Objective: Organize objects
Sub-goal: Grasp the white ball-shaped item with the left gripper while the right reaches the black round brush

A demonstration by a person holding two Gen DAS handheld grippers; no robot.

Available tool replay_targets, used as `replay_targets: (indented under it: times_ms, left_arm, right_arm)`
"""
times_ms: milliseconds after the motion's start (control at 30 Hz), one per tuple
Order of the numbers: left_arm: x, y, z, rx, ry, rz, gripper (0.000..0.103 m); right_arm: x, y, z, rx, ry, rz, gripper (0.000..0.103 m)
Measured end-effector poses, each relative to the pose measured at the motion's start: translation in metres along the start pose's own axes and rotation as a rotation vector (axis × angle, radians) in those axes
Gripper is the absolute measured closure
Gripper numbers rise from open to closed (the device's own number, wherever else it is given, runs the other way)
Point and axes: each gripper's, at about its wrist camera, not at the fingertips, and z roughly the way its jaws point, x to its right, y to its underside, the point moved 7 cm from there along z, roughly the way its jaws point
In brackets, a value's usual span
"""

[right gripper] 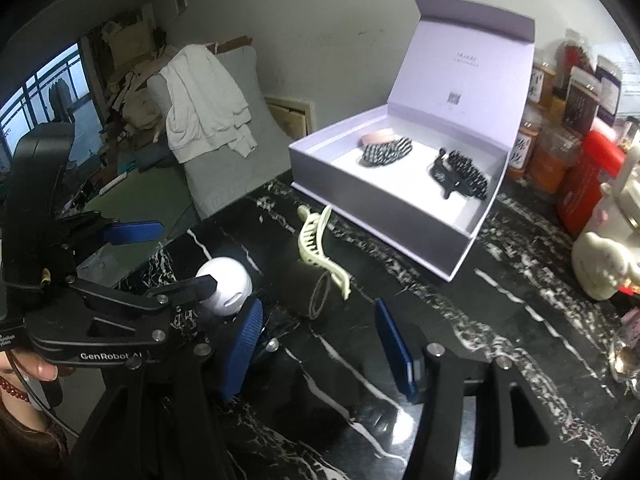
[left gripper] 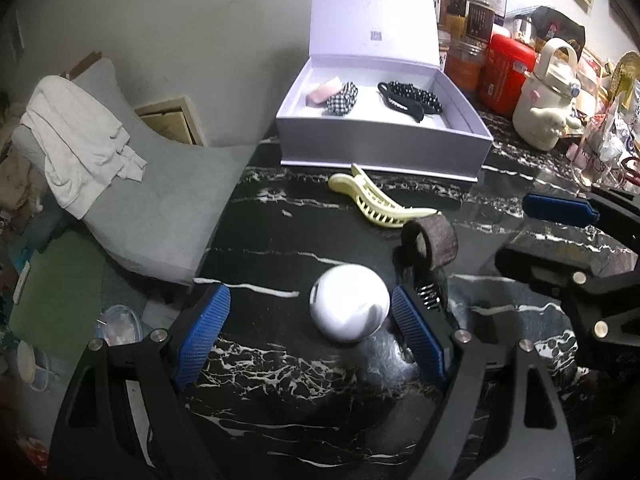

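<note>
Left gripper (left gripper: 310, 332) spread wide around a glossy white ball (left gripper: 349, 303) on the black marble tabletop (left gripper: 280, 400); right gripper (right gripper: 320, 344) parted, empty

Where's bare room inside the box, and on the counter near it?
Inside the lavender box, the near floor is bare in front of the checkered scrunchie and black claw clip. On the marble counter, a strip lies free between box and cream kettle. Crowded around the yellow claw clip, brown roller and white ball.

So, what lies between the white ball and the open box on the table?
The yellow hair claw lies on the dark marble between white ball and open box; left wrist view shows it best.
</note>
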Motion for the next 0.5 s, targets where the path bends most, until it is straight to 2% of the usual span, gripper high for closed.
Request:
replay_targets:
  times_ms: [167, 300, 500]
  left_arm:
    - [-0.005, 0.008, 0.011, -0.025, -0.002, 0.017, 0.020]
    - [-0.012, 0.010, 0.016, -0.038, 0.036, -0.009, 0.019]
    - [-0.021, 0.009, 0.022, -0.045, 0.040, -0.013, 0.019]
  right_arm:
    - [-0.005, 0.001, 0.012, -0.019, -0.016, -0.004, 0.043]
    - [-0.009, -0.004, 0.021, -0.025, -0.033, 0.002, 0.043]
    - [-0.012, -0.010, 0.034, -0.040, -0.057, 0.012, 0.043]
